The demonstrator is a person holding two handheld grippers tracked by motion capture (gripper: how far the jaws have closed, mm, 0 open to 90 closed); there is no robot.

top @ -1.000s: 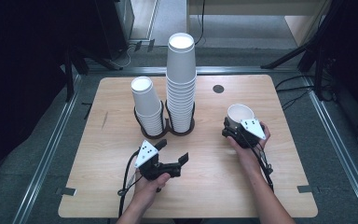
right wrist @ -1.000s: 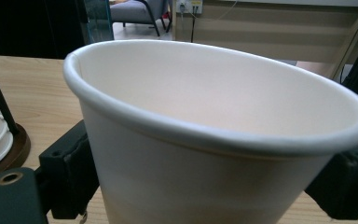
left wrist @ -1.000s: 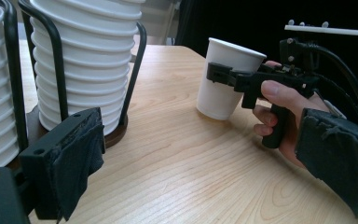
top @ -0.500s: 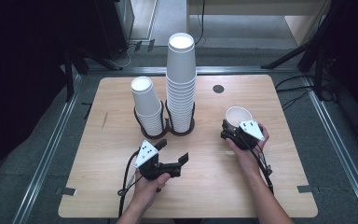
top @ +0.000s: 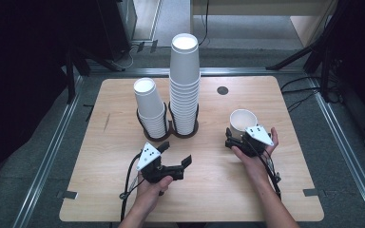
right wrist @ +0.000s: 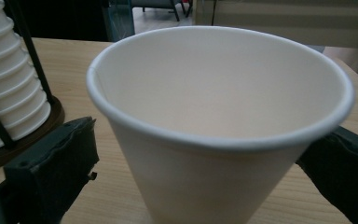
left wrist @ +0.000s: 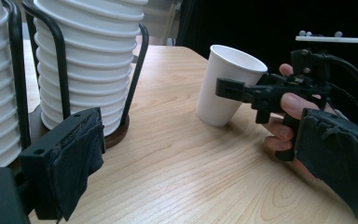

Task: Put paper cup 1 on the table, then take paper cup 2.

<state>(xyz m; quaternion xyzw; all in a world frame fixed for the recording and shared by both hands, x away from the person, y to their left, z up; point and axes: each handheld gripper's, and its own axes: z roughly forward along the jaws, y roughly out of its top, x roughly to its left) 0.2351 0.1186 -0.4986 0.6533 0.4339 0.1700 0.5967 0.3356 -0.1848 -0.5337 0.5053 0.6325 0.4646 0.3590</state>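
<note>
Right tongs (top: pixel 235 137) spread open around a white paper cup (top: pixel 243 122) standing upright on the bench (top: pixel 275 190) right of the cup rack (top: pixel 168 127); their jaws have just been opening. Left tongs (top: pixel 175 157) gape empty. Right gripper view crops the cup's base.

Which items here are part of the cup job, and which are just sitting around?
In use:
- single paper cup
- right claw, jaws open either side of it

Not in use:
- two cup stacks in wire holders
- left claw
- black disc

I find no legible text, label, brand, number or sign on the paper cups (top: pixel 243 121), the cup holder (top: pixel 168 124) or the table (top: pixel 123 95).
</note>
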